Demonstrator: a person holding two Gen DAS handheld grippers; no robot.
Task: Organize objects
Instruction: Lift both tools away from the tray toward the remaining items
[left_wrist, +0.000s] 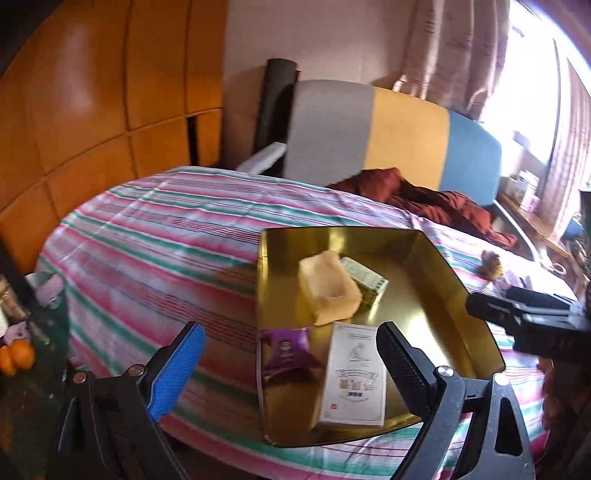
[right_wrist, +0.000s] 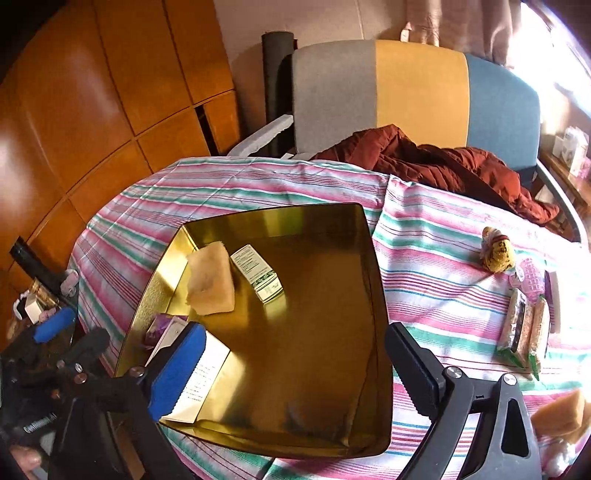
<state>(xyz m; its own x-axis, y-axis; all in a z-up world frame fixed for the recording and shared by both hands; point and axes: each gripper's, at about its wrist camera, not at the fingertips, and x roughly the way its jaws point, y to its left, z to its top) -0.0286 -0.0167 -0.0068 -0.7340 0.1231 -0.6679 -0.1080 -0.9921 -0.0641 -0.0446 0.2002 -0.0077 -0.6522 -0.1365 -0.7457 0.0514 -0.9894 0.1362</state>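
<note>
white box (left_wrist: 353, 374) lies flat in the near part of the gold tray (left_wrist: 443, 295), long axis running near-to-far, just beyond the left gripper (left_wrist: 291, 363); both it and the right gripper (right_wrist: 295, 363) gape wide, holding nothing.

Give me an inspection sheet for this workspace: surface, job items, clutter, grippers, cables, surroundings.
Surface: striped pink, green and white cloth covering the table.
Job's things: shiny gold metal tray holding a yellow sponge block, a small green-and-white carton, a purple foil packet and a tall white box.
Clutter: outside the tray, a yellow knitted toy, a pink netted item and clear packs of grain.
Grippers: left gripper jaws apart, empty; right gripper jaws apart, empty, over the tray.
Cables: nothing seen.
Surroundings: grey, yellow and blue chair back, rust-red quilted garment, orange wooden cabinet doors.
</note>
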